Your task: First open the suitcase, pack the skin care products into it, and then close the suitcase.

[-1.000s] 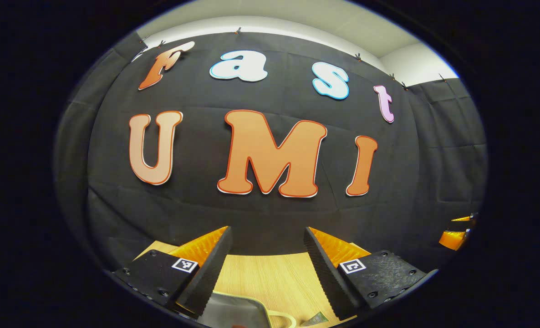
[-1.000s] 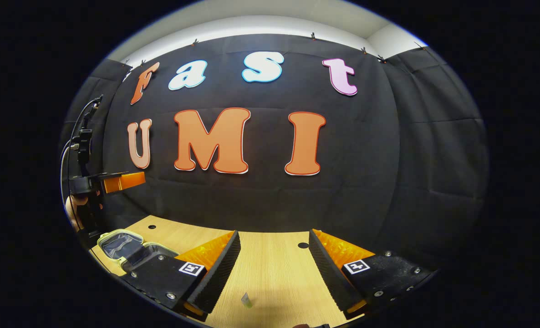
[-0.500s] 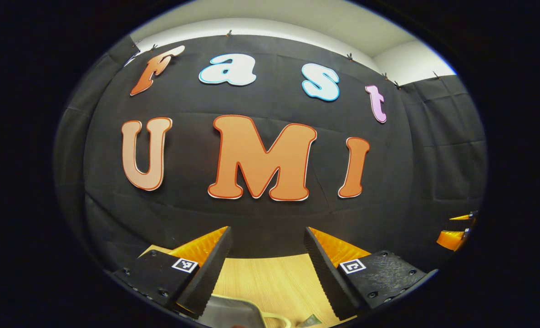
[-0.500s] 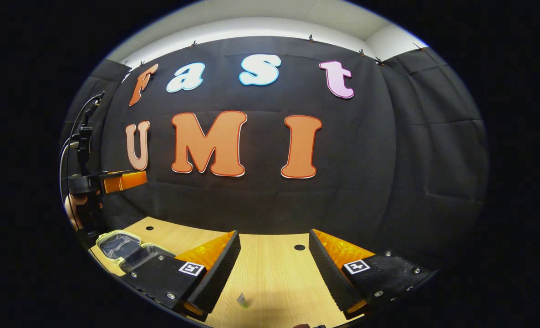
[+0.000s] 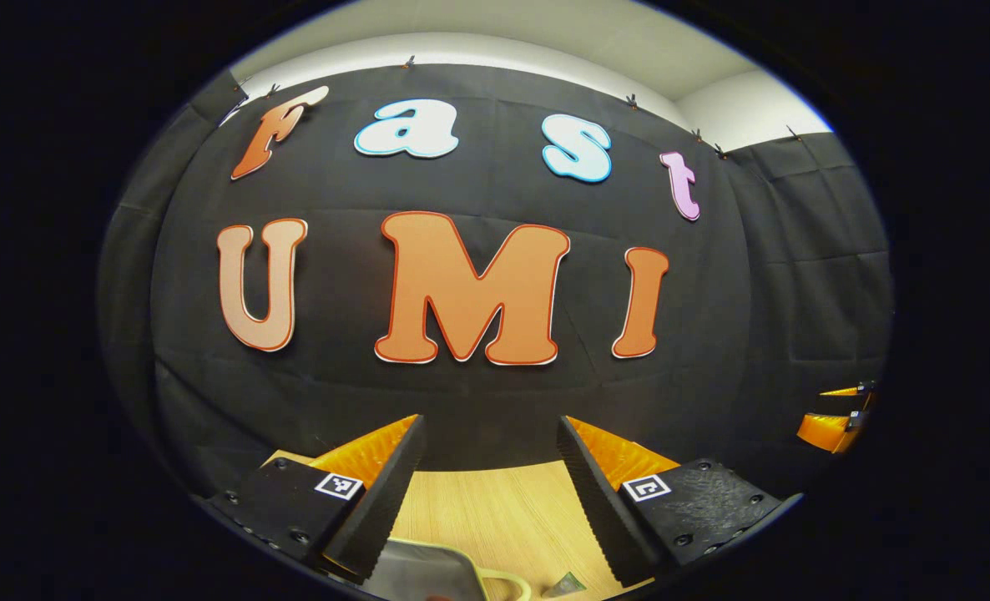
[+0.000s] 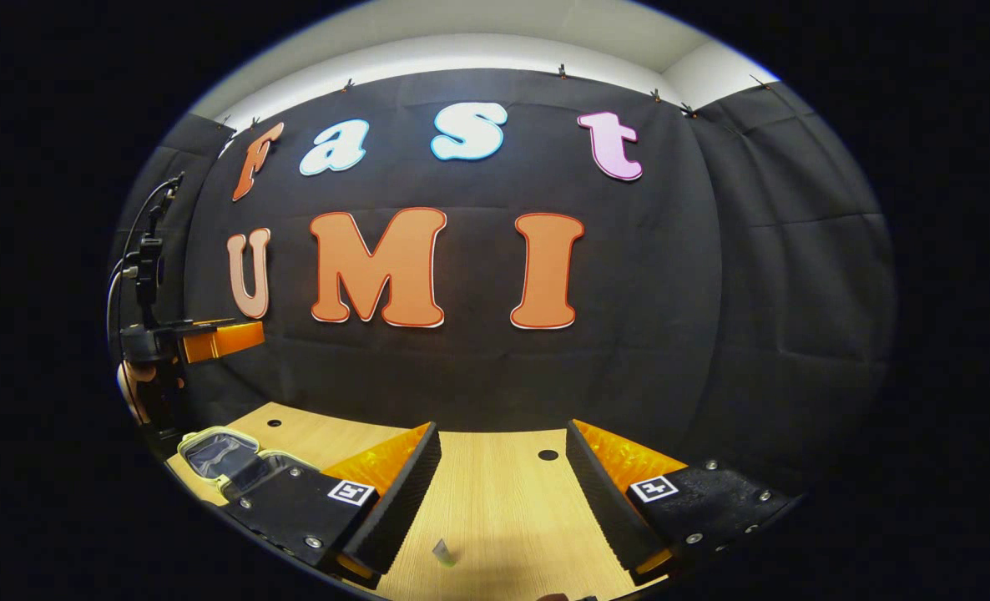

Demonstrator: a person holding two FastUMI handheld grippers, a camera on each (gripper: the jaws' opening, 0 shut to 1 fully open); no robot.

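Pale wood-grain table (image 6: 495, 501) runs up to black cloth (image 6: 712, 292) hung as the booth's wall. Both grippers are held high above the table, facing that wall.

In the left gripper view, the left gripper (image 5: 488, 488) has its fingers spread wide with nothing between them. Each finger carries a small square black-and-white marker, a coded pattern rather than readable writing. Below, at the view's bottom edge, a corner of the suitcase (image 5: 428, 572) shows with its pale rim, and just right of it lies a small greenish packet (image 5: 565, 585); any print on it is too small to read.

In the right gripper view, the right gripper (image 6: 502, 492) is likewise wide apart and holds nothing. A small skin care tube (image 6: 443, 552) lies on the table between its fingers. The suitcase (image 6: 224, 455) lies open at far left.
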